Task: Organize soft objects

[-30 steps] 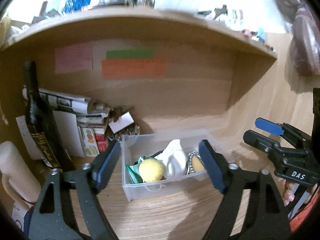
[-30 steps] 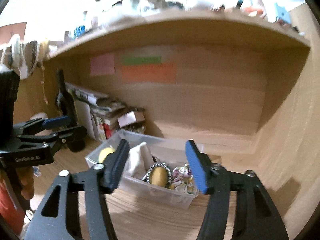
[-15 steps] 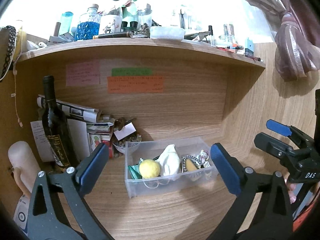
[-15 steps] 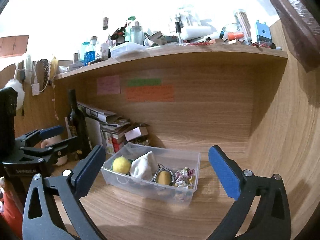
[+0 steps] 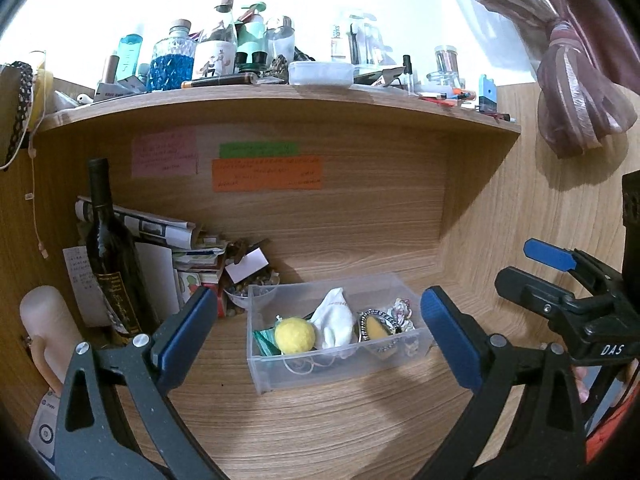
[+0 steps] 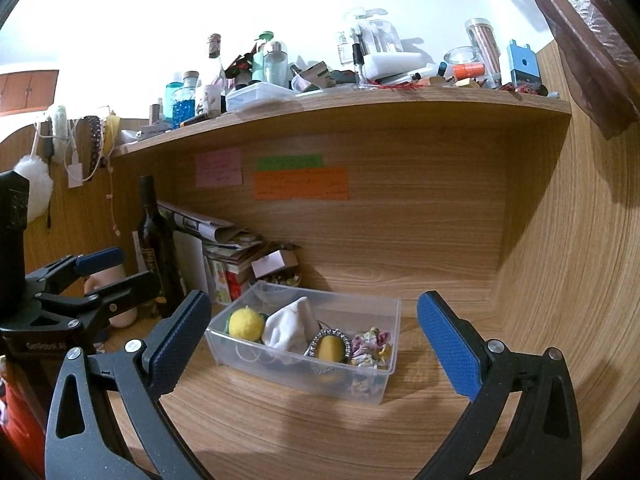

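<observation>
Both tongs, left (image 5: 318, 336) and right (image 6: 314, 338), we are holding wide apart, gripping nothing, hovering before the clear bin (image 6: 362, 386) on the wooden desk (image 6: 280, 432). Sitting inside the bin: yellow ball (image 6: 246, 323), white cloth (image 6: 290, 330), floral scrunchie (image 6: 370, 346).

Sticky notes (image 5: 267, 173) (writing illegible)

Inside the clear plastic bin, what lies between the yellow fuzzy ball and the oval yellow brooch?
A crumpled white cloth lies between the yellow fuzzy ball and oval yellow brooch in the clear bin; both wrist views show it.
</observation>
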The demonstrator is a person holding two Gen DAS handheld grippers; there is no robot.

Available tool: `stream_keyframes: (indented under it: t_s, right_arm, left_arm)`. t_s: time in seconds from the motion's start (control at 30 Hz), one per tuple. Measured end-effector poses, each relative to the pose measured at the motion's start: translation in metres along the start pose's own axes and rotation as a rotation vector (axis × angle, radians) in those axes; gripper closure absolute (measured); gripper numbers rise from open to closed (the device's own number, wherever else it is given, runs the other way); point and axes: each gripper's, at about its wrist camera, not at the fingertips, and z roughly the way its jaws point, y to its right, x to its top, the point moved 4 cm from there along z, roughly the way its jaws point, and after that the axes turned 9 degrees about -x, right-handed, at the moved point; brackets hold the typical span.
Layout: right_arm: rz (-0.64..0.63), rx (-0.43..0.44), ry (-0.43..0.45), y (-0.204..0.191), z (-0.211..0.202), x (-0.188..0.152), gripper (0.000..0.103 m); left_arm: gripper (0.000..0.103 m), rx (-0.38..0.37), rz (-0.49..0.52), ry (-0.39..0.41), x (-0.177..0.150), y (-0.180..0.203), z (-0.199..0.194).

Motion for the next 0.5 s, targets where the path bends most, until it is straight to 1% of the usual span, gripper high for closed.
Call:
stream_keyframes:
  t_s: [0.5]
  right_arm:
    - [-0.009, 0.006, -0.009, -0.0040, 0.0008, -0.0015, 0.000]
  left_arm:
    - [0.000, -0.007, 0.001, -0.005, -0.0022, 0.0006, 0.0009]
